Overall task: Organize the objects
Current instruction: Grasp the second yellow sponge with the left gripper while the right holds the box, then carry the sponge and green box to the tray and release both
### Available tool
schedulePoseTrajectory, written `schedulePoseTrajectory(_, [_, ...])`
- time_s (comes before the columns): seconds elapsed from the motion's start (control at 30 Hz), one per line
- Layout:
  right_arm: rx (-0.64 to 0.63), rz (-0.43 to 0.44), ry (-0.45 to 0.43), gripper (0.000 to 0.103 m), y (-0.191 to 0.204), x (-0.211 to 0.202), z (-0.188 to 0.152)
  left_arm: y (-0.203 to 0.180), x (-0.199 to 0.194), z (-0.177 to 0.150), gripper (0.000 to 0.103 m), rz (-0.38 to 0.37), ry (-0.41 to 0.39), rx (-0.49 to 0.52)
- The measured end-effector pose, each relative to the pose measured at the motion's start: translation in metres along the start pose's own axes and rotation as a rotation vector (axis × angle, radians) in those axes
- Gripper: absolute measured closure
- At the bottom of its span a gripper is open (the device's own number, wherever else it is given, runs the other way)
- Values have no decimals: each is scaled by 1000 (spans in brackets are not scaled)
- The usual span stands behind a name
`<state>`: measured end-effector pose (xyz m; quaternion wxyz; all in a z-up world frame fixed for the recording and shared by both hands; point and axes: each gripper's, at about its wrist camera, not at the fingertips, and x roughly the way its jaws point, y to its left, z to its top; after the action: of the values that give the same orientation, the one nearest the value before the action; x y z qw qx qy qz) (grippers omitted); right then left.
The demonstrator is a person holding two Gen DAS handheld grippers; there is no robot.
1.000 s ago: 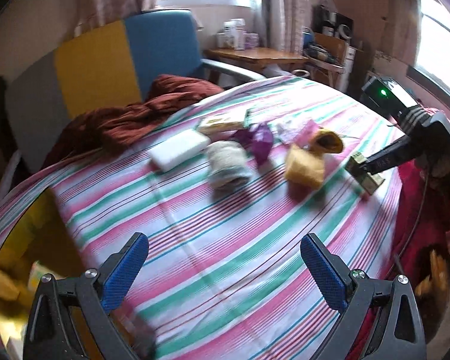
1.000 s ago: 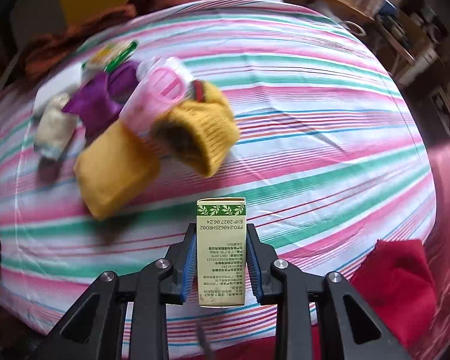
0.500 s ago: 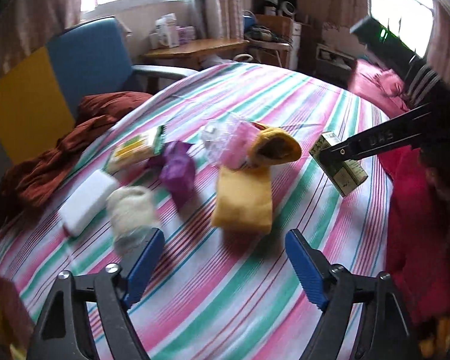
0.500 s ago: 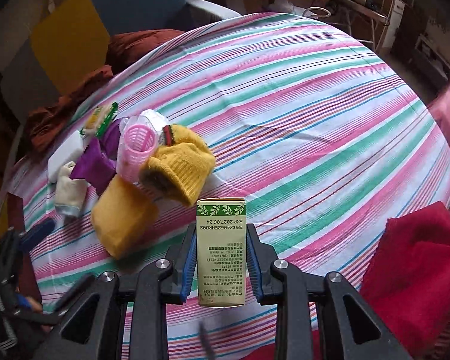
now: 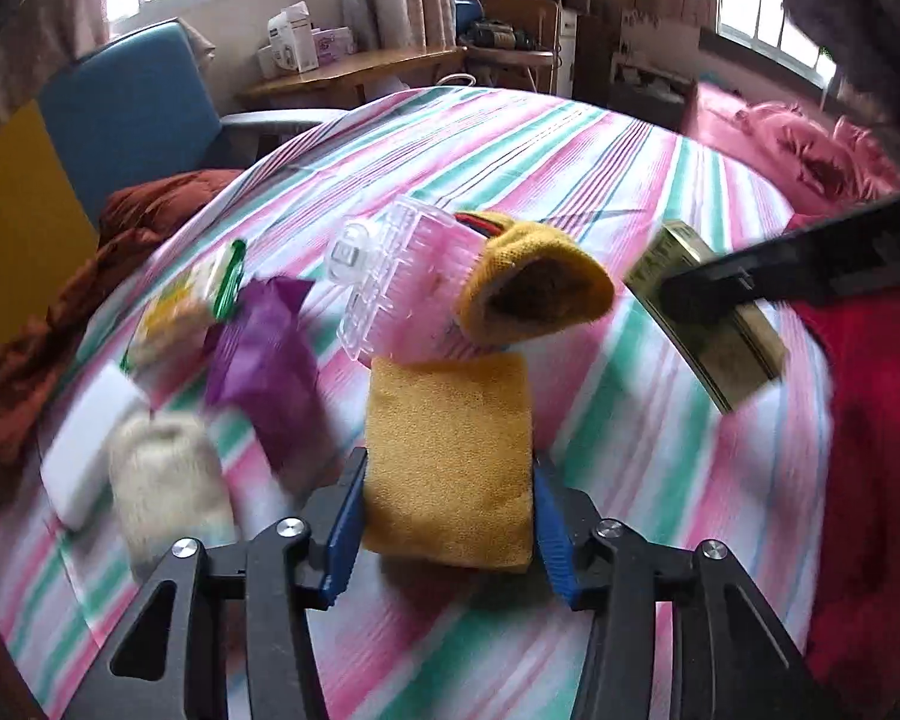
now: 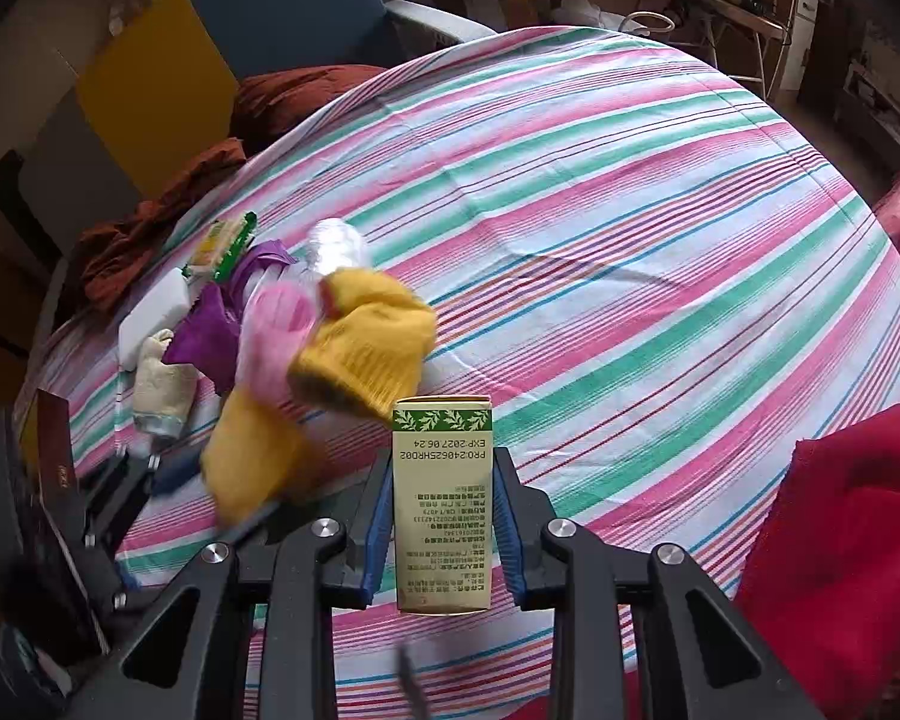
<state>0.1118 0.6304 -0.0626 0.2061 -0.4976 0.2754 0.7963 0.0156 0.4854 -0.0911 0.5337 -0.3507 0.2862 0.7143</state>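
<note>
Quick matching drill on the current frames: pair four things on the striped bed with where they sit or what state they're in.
Things:
1. green-topped box
2. yellow folded cloth
3. pink clear case
4. white block

States:
A. lying on the bed between the open fingers of the left gripper
B. clamped upright in the right gripper
C. at the left end of the pile, beside the cream roll
D. beside the yellow knit hat, behind the folded cloth

Pairs: 1-B, 2-A, 3-D, 4-C
</note>
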Motion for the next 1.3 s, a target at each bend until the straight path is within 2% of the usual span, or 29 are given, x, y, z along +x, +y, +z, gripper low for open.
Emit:
schedulePoseTrajectory(0.47, [25, -30, -43, 74, 1, -5, -2, 9, -69, -89, 53, -30, 2, -140])
schedulePoseTrajectory(0.57, [16, -48, -48, 74, 3, -6, -2, 17, -90, -102, 53, -86, -18, -210])
schedulePoseTrajectory(0.67, [13, -58, -45, 74, 3, -6, -3, 16, -96, -111, 54, -45, -10, -165])
schedulePoseTrajectory(0.73, [9, -65, -46, 74, 4, -7, -3, 25, -118, -113, 54, -114, -90, -234])
schedulePoseTrajectory(0.8, [3, -82, -44, 74, 5, -7, -4, 23, -135, -110, 54, -99, -145, -206])
schedulePoseTrajectory(0.9, [-2, -97, -52, 74, 7, -8, -5, 31, -155, -106, 54, -162, -215, -266])
schedulePoseTrajectory(1.0, [-4, -111, -57, 74, 9, -8, -5, 34, -168, -100, 54, -141, -262, -259])
schedulePoseTrajectory(1.07, [-6, -112, -69, 74, 10, -10, -6, 41, -174, -99, 54, -137, -273, -290])
schedulePoseTrajectory(1.3, [-38, -97, -120, 74, 15, -17, -8, 70, -201, -120, 53, 27, -277, -345])
